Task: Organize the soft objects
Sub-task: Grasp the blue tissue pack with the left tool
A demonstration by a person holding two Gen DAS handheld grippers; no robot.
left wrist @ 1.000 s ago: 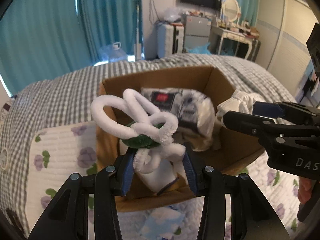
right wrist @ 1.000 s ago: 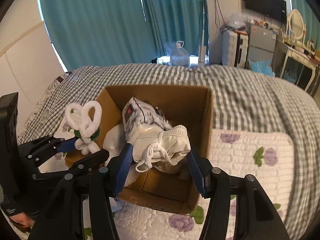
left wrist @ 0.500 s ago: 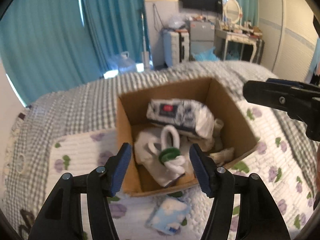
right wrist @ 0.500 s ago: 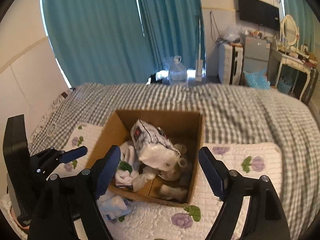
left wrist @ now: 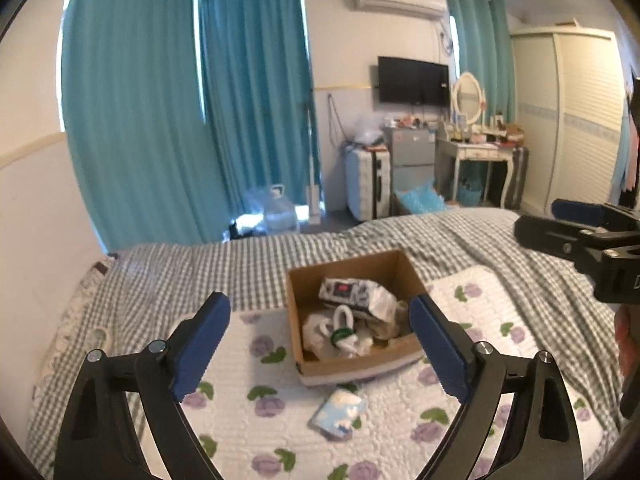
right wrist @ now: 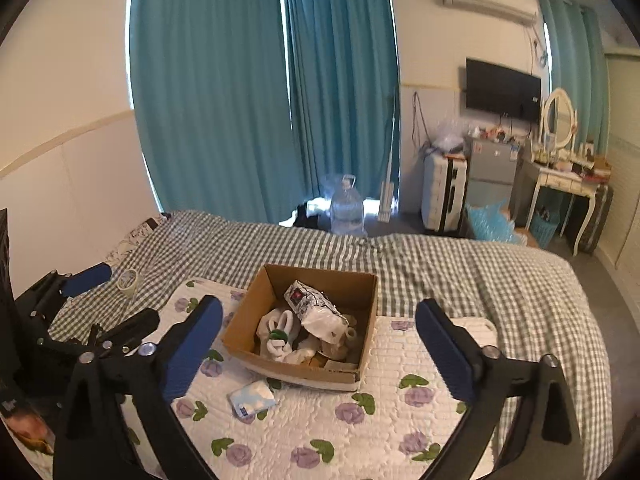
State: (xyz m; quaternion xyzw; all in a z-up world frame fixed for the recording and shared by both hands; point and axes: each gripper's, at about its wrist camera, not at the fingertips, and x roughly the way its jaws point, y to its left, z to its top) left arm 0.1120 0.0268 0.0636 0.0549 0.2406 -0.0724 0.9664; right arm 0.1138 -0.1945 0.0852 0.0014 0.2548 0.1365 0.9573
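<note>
Above the bed: I hold both tongs high over the floral quilt (right wrist: 360,432), well apart from everything.
Left tongs (left wrist: 320,344): spread wide, nothing between my blue pads.
Right tongs (right wrist: 320,344): spread wide too, nothing held.
Cardboard box (right wrist: 244,320): sits open on the quilt.
White-and-green plush (left wrist: 344,332): lies inside the box, near its front left.
Printed soft pack (right wrist: 316,308): rests in the box, beside the plush.
Small blue-white packet (right wrist: 252,398): lies on the quilt just in front of the box.
</note>
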